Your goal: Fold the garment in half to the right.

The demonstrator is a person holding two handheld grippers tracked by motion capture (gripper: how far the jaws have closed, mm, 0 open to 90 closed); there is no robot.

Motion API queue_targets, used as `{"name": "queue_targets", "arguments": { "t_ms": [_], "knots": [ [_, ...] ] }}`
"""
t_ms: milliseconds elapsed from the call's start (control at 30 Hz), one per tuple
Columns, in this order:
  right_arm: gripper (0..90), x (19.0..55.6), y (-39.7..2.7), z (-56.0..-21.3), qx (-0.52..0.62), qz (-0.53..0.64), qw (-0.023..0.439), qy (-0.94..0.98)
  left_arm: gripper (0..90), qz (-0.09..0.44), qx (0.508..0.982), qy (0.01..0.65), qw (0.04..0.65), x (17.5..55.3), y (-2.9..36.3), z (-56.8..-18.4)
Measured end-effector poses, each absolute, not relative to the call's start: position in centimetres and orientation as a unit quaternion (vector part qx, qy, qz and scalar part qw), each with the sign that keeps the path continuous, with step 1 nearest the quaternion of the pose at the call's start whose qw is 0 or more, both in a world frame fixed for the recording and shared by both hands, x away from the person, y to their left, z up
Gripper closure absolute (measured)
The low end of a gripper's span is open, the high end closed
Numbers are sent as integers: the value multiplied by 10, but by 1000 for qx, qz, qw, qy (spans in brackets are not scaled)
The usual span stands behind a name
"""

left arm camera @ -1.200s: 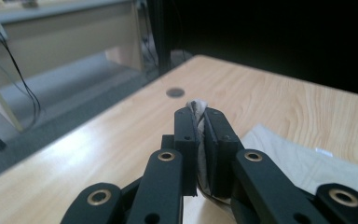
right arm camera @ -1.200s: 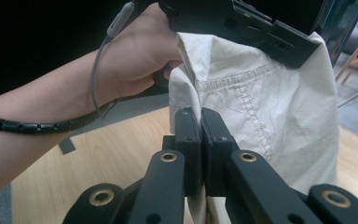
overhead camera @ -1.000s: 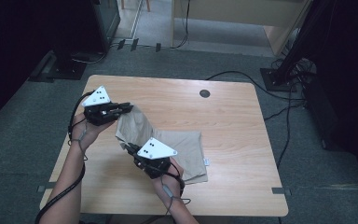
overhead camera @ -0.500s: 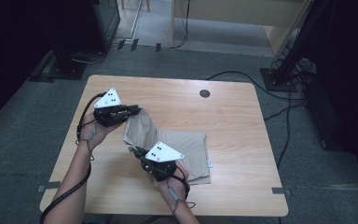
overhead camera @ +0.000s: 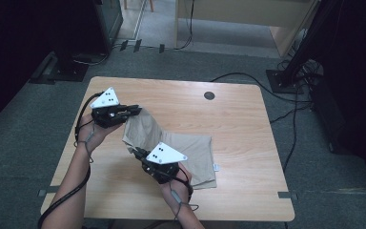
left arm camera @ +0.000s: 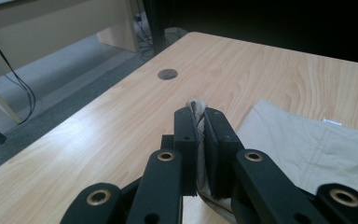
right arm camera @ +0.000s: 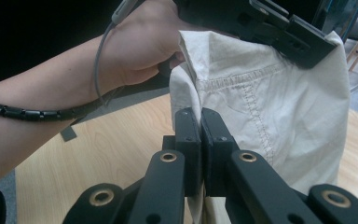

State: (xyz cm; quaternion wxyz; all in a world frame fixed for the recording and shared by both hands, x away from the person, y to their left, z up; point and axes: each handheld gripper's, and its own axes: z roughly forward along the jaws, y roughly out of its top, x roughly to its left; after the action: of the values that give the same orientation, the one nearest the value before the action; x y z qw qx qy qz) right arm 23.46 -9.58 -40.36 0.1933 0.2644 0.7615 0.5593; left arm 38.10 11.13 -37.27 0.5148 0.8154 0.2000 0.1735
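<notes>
From the high view, a beige cloth (overhead camera: 190, 152) lies on the wooden table (overhead camera: 248, 119), most of it flat near the front edge, with its left end lifted between the two grippers. The left gripper (overhead camera: 136, 110) holds the raised corner up and back, while the right gripper (overhead camera: 132, 151) pinches the same end lower down, nearer the person. In the left gripper view, the jaws are nearly closed with a thin fold of cloth (left arm camera: 198, 109) squeezed between them, and the rest of the cloth spreads flat on the table to the right. In the right gripper view, the jaws are likewise pressed together on a hemmed edge of the cloth (right arm camera: 261, 107), which hangs like a curtain from the other gripper above. The step looks like folding this end over. To do it well, both grips should stay firm, the two hands should travel together so the edge stays taut, and the edge should be lowered square onto the flat part.
</notes>
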Motion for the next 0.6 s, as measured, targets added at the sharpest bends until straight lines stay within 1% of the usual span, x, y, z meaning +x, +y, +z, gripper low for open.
{"name": "queue_targets", "arguments": {
  "t_ms": [200, 400, 500, 600],
  "knots": [
    [870, 234, -91, -387, 247, 570, 202, 757, 849, 181, 801, 200, 534, 378, 125, -353],
    [870, 233, -89, -375, 233, 581, 201, 754, 848, 194, 801, 183, 536, 369, 118, -334],
    [870, 231, -95, -379, 237, 581, 200, 752, 848, 195, 812, 175, 521, 368, 105, -338],
    [869, 232, -107, -394, 254, 577, 188, 754, 847, 182, 826, 175, 504, 373, 90, -354]
  ]
}}
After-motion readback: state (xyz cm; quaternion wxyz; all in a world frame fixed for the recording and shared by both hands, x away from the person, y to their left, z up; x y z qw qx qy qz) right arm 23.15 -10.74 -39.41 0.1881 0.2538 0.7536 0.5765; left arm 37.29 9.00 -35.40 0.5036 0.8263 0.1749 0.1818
